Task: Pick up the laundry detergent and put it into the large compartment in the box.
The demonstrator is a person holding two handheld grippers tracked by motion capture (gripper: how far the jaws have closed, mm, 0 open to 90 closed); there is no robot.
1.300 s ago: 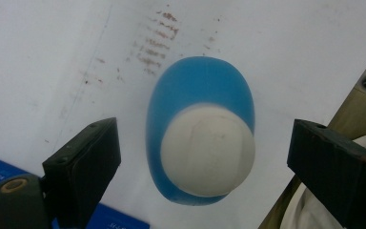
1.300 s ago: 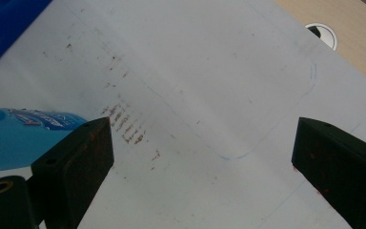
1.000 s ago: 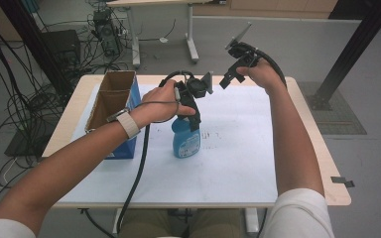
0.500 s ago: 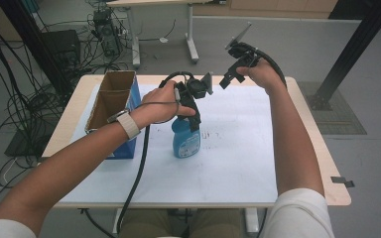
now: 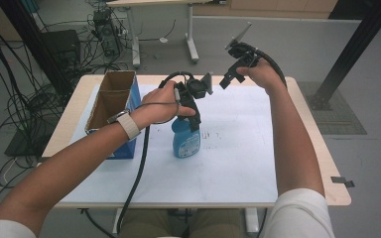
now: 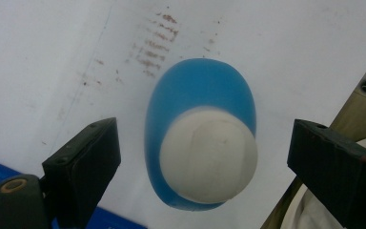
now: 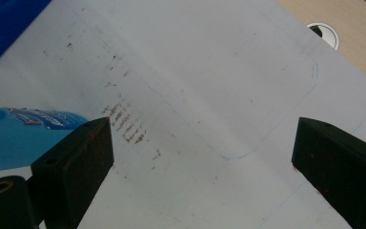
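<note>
A blue bottle (image 5: pixel 186 143) with a white cap (image 6: pixel 208 160) stands upright on the white sheet (image 5: pixel 238 148) near the table's middle. My left gripper (image 5: pixel 194 119) hangs straight above it, pointing down. In the left gripper view this gripper (image 6: pixel 205 138) is open, its jaws wide on either side of the cap and not touching it. My right gripper (image 5: pixel 229 75) is held up over the table's far edge. It (image 7: pixel 200 138) is open with nothing between the jaws, and the bottle (image 7: pixel 19 136) shows at the left of its view.
An open cardboard box with blue sides (image 5: pixel 110 101) stands at the table's left. The wooden table (image 5: pixel 335 183) extends past the sheet. A round cable hole (image 7: pixel 325 31) lies in the bare tabletop. Cables, desk legs and a black post fill the floor behind.
</note>
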